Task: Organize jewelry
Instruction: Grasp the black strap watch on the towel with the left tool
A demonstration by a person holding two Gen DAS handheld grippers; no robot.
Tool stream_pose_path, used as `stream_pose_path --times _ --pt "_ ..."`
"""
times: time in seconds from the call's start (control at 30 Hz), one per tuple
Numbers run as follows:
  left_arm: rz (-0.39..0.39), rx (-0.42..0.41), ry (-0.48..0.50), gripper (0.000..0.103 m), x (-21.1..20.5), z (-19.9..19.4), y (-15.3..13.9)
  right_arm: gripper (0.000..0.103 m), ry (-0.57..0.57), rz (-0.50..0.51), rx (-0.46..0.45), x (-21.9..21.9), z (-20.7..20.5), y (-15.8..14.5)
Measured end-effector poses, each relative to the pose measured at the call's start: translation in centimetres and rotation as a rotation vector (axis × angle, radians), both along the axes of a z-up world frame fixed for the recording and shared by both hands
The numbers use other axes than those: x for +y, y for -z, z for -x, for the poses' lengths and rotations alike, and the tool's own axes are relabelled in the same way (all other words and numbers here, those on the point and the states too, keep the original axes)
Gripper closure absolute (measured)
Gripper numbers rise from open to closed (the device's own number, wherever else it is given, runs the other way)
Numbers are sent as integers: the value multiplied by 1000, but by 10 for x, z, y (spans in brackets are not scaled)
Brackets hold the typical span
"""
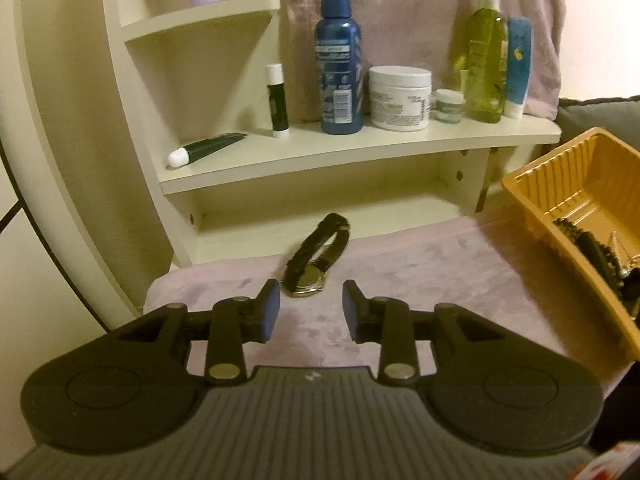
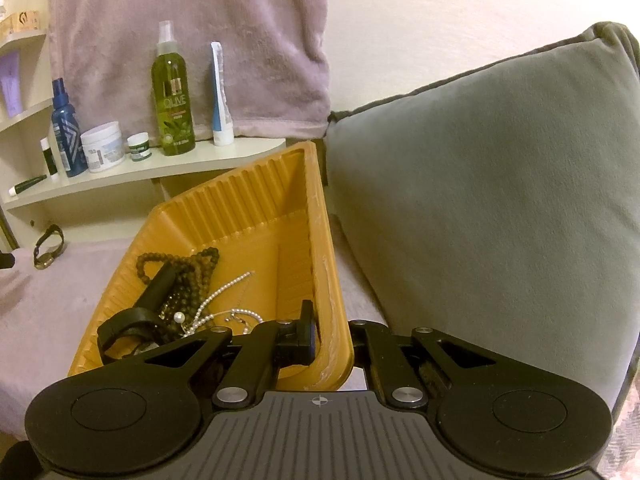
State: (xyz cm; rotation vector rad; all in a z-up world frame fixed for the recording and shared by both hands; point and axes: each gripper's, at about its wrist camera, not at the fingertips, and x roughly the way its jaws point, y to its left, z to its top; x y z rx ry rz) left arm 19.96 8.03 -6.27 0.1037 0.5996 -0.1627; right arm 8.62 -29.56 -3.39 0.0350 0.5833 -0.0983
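- Black-strapped wristwatch w/ gold-tone case [image 1: 310, 260] is lying on its side on pale mauve plush cloth [image 1: 420, 280], just in front of cream shelf unit's [image 1: 360, 152] base, strap looped shut.
- L gripper [image 1: 310, 308] is hovering just short of the watch, jaws parted, nothing between the pads; watch case is sitting just beyond the gap, closer to the left finger [image 1: 269, 308].
- Ribbed orange plastic tray [image 2: 296, 208] is resting tilted on the cloth, beside a grey cushion [image 2: 480, 180].
- R gripper [image 2: 332, 340] is clamping the tray's near right rim, one finger inside the wall, other one outside.
- Inside tray: dark wooden bead strands [image 2: 188, 280], white pearl string [image 2: 228, 288], black strap piece [image 2: 156, 288], all bunched toward the low side.
- On the shelf: blue spray bottle [image 1: 338, 60], white jar [image 1: 400, 98], green olive spray bottle [image 2: 173, 100], small tubes, exact labels too blurry to read.
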Motion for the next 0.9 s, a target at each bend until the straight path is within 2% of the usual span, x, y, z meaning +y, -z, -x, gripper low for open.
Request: stream_pose_path --times 0.17,0.57,0.63,0.67,0.9 --pt "-22 5 15 72 7 -17 6 98 3 -1 2 1 -1 0" --pt "-109 34 138 72 -1 -79 33 98 18 9 30 2 -6 -1" --pt "-123 42 160 77 -4 -83 36 98 20 8 34 1 -7 -1" --pt "-127 41 167 85 -6 -83 36 98 22 8 36 1 -7 -1" --pt "-122 59 147 89 -8 -71 23 98 26 -2 38 -1 -6 0"
